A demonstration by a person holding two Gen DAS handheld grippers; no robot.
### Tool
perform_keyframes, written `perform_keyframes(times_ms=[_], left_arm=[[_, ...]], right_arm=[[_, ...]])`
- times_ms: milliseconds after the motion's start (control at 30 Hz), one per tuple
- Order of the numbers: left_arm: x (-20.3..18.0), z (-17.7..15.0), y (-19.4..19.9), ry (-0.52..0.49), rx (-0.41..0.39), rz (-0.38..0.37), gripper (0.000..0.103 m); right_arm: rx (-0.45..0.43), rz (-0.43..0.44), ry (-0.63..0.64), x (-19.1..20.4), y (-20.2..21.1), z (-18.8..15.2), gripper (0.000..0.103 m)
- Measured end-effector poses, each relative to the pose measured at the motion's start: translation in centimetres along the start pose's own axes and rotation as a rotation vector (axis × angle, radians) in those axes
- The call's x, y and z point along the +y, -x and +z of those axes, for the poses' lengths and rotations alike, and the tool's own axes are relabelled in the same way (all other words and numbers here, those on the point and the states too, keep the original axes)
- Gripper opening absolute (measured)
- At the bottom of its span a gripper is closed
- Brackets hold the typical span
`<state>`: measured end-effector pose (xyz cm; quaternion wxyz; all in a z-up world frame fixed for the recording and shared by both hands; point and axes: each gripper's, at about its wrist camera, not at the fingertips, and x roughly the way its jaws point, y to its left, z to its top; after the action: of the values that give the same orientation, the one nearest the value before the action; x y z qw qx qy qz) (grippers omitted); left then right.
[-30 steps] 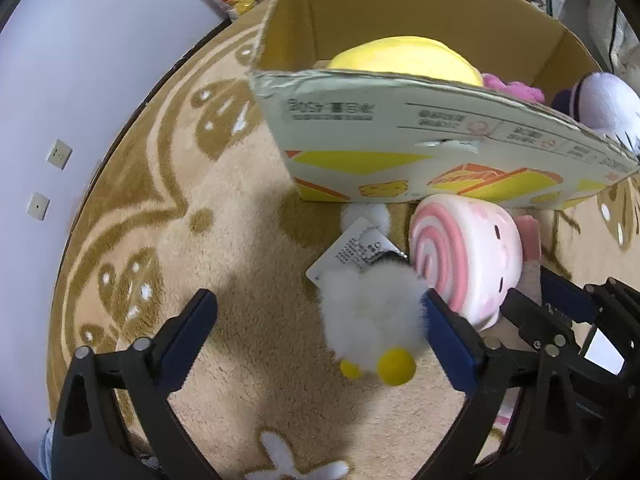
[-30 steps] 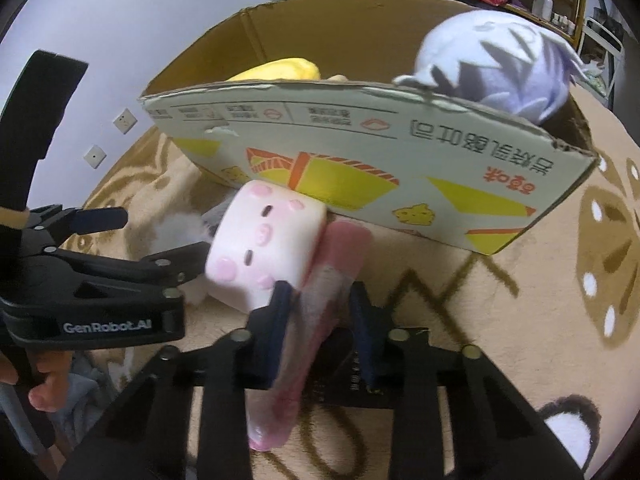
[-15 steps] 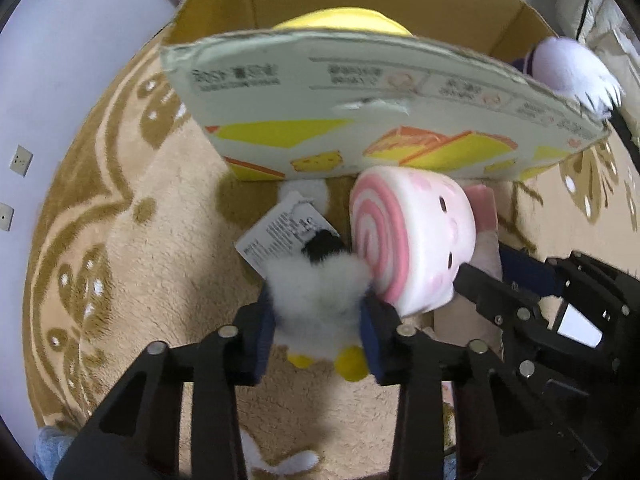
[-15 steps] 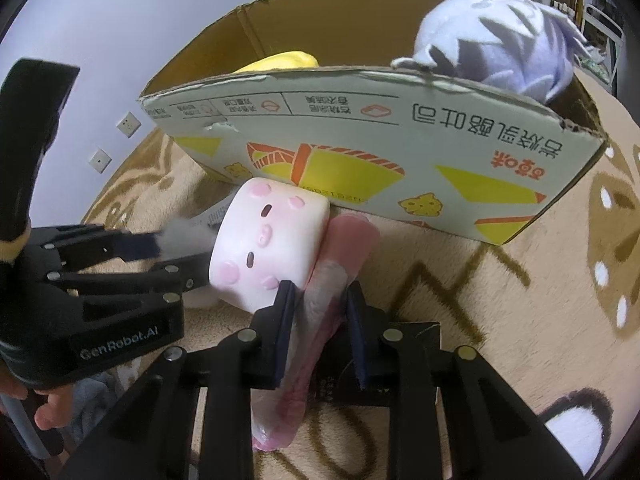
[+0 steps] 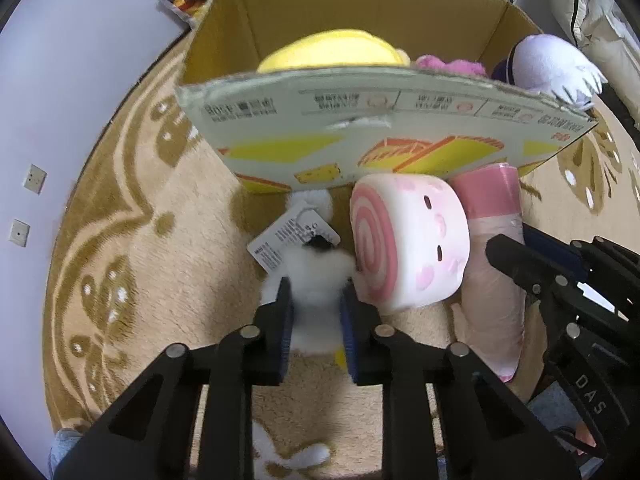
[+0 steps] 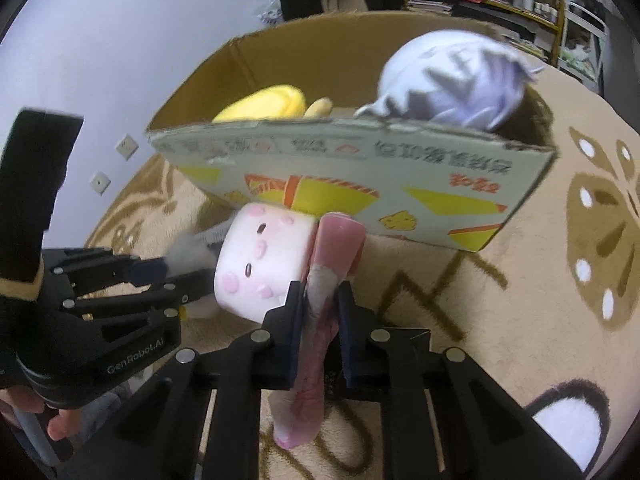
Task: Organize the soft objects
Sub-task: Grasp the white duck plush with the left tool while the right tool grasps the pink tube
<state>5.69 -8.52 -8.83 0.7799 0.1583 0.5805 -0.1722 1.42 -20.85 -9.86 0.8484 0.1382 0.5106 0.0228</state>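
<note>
Beige carpet with a brown swirly pattern covers the floor, with a pale wall and a couple of outlets off to one side. Sitting on it is an open cardboard box with yellow graphics on the front, and there's already a yellow plush, a bit of pink plush and a purple-white plush poking out of the top. Right in front of the box, the left tongs are pinched narrow on a fluffy white plush with a paper tag on it, and you can see a bit of yellow at its bottom. Touching that one is a swiss-roll plush, white with a pink spiral end and a little face. The right tongs are squeezed onto a long pink plush that sits just beside the roll, its top end up against the box front. Both sets of tongs are close together, side by side, low over the carpet.
</note>
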Motion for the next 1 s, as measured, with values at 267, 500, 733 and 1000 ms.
perform_keyframes(times_ms=[267,500,733,1000], left_arm=[[0.7,0.1,1.7,0.027,-0.031,-0.008,0.002],[2.0,-0.5,-0.1,0.042,-0.02,-0.023,0.002],[2.7,-0.4,0.9,0.055,-0.068,-0.021,0.001],[3.6,-0.4,4.2,0.095,-0.157,0.015,0.001]], right_arm=[[-0.069,-0.047,0.038,0.6,1.7,0.2,0.015],[-0.067,-0.058,0.045,0.7,1.7,0.3,0.014],[-0.074,-0.063,0.049,0.8,1.9,0.3,0.014],[-0.149,-0.067,0.058,1.4,4.6,0.3,0.014]])
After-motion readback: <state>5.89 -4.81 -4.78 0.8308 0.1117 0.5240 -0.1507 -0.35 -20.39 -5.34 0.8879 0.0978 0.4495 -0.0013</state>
